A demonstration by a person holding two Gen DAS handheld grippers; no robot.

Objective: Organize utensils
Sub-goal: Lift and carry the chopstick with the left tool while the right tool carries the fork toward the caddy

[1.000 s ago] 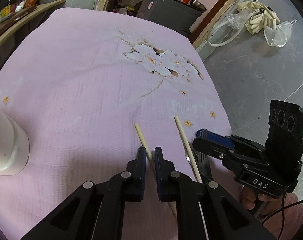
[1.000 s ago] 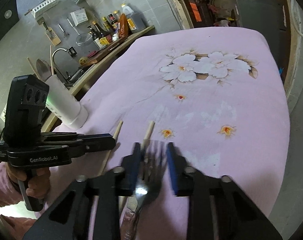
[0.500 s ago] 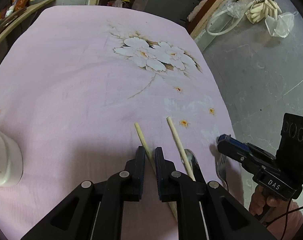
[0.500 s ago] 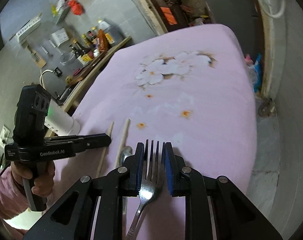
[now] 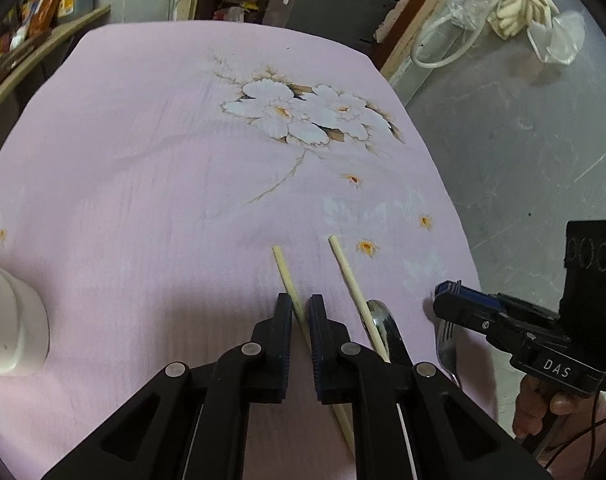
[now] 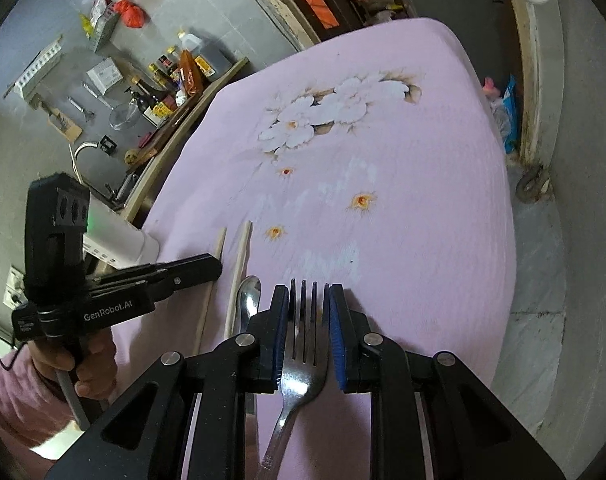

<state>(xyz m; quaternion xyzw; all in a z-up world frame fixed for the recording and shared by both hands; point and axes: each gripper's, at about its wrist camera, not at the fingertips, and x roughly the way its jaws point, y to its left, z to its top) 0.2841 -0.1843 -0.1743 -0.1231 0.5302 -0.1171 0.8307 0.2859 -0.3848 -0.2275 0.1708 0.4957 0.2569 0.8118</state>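
L gripper (image 5: 301, 312): jaws nearly closed, pinching the left chopstick (image 5: 285, 272) between the pads; pointing down twd the cloth.
R gripper (image 6: 309, 312): jaws narrow, clamping a metal fork (image 6: 303, 364) by the sides of its head; tines sticking out fwd past the pads, handle trailing back under the gripper.
Left chopstick: lying on the pink tablecloth (image 5: 143, 184), far tip sticking out beyond L fingers.
Right chopstick (image 5: 353, 284): lying loose on the cloth just beside the first one, roughly parallel, not touching it.
Spoon (image 6: 249, 300): lying on the cloth betw. the right chopstick and the fork, bowl fwd, handle hidden under the grippers.
White cup (image 5: 11, 328): standing on the cloth's left edge, well apart from the utensils.
Hands: a hand w/ pink sleeve (image 6: 83, 364) is gripping the L tool's handle; another hand (image 5: 543, 404) is gripping the R tool's.
Bkgd: bottles on a wooden shelf (image 6: 175, 76) by the wall, grey floor to the right.
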